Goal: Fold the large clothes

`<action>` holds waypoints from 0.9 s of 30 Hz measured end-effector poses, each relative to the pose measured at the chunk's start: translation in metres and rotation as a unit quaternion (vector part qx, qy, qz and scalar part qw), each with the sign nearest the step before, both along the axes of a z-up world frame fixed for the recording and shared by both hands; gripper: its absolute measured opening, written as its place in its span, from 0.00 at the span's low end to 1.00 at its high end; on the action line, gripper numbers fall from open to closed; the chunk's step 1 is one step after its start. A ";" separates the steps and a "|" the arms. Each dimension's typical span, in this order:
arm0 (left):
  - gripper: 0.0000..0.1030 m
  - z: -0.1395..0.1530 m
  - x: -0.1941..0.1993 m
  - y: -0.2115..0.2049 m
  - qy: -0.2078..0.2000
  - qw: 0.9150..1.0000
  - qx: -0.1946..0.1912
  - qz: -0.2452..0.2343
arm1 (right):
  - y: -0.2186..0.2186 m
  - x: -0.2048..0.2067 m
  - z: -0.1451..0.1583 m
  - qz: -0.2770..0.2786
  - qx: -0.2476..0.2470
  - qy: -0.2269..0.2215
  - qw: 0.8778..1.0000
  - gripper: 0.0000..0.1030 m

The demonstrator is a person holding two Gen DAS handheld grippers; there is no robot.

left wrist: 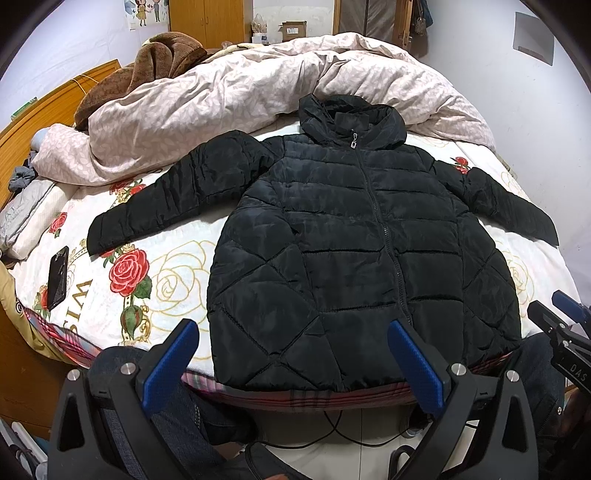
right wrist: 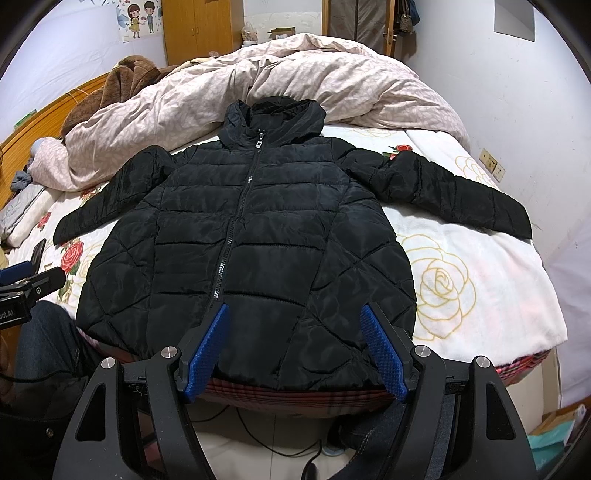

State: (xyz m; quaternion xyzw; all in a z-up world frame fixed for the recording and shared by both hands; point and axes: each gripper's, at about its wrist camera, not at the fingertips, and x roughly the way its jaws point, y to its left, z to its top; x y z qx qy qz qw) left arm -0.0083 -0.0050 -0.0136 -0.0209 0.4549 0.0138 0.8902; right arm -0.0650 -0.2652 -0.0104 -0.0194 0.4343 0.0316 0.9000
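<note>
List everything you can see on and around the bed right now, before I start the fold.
jacket: one, black quilted, zipped, flat on bed, sleeves spread
duvet: one, pale pink, bunched behind the hood
brown blanket: one, heaped at far left
bed sheet: one, white with rose print, under jacket
phone: one, black, on sheet left of jacket
headboard: one, orange wood, left
cardboard box: one, brown, beyond bed
left tool: blue pads, open, near hem
right tool: blue pads, open, over hem
</note>
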 end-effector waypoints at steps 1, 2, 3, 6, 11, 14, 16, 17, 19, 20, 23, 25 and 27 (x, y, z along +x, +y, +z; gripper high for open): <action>1.00 0.000 0.000 0.000 0.000 1.000 0.000 0.000 | 0.000 0.000 0.000 0.000 0.000 0.000 1.000 0.71; 1.00 0.000 0.000 0.000 0.001 1.000 -0.001 0.000 | 0.000 0.000 0.000 0.000 0.000 0.000 1.000 0.71; 1.00 0.000 0.000 0.000 0.001 1.000 0.000 0.000 | 0.000 0.000 0.000 0.000 0.000 0.000 1.000 0.71; 1.00 -0.002 -0.001 0.000 0.001 1.000 0.000 0.000 | 0.000 0.000 0.000 -0.001 0.000 0.000 1.000 0.71; 1.00 -0.003 -0.002 0.000 0.002 1.000 -0.001 0.000 | 0.005 0.002 0.003 0.000 0.000 0.000 1.000 0.71; 1.00 -0.006 -0.003 0.000 0.004 1.000 -0.001 0.000 | 0.001 0.003 -0.001 0.000 0.000 0.000 1.000 0.71; 1.00 -0.006 0.000 0.002 0.006 1.000 -0.001 0.000 | 0.001 0.003 -0.001 0.000 0.001 0.001 1.000 0.71; 1.00 -0.007 -0.001 0.002 0.007 1.000 -0.001 -0.001 | -0.001 0.003 -0.002 0.000 0.001 0.002 1.000 0.71; 1.00 -0.008 0.002 0.003 0.010 1.000 0.001 -0.001 | -0.002 0.004 -0.003 0.001 0.000 0.003 1.000 0.71; 1.00 -0.008 0.003 0.003 0.011 1.000 0.001 -0.001 | 0.001 0.005 -0.004 0.002 0.000 0.003 1.000 0.71; 1.00 -0.008 0.010 0.004 0.014 1.000 0.003 -0.001 | -0.001 0.006 -0.010 0.003 -0.001 0.005 1.000 0.71; 1.00 -0.008 0.014 0.007 0.014 1.000 0.003 0.000 | 0.002 0.010 -0.007 0.005 0.000 0.006 1.000 0.71; 1.00 -0.009 0.019 0.011 0.010 1.000 0.004 0.003 | 0.004 0.015 -0.006 0.006 0.003 0.007 1.000 0.71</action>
